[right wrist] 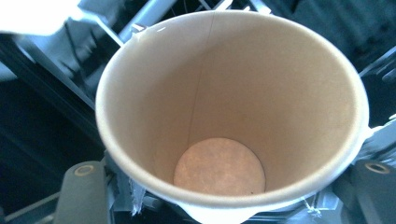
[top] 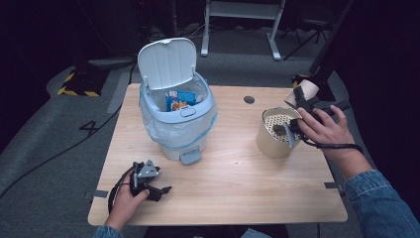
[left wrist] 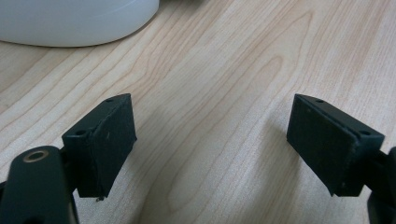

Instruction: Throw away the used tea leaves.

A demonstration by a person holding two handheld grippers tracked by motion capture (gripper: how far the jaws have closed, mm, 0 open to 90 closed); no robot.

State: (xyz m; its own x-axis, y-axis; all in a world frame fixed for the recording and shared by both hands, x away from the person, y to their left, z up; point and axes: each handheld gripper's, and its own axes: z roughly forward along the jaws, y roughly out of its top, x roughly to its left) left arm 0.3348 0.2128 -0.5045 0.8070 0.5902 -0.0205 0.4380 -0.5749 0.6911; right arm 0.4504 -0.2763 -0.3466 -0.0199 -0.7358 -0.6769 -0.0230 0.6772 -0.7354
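Paper cup [right wrist: 233, 107] btwn R gripper [right wrist: 229, 186] jaws, clamped | mouth twd cam

The room is dark, and the light falls mostly on a light wooden table [top: 228, 183] with a round cable hole [top: 249, 99]. The floor is grey carpet [top: 44, 144]. A black cable [top: 54, 156] runs across it at the left, near a yellow-black striped marking [top: 74, 91]. Behind stands a white metal frame [top: 240, 25], perhaps the legs of another desk.
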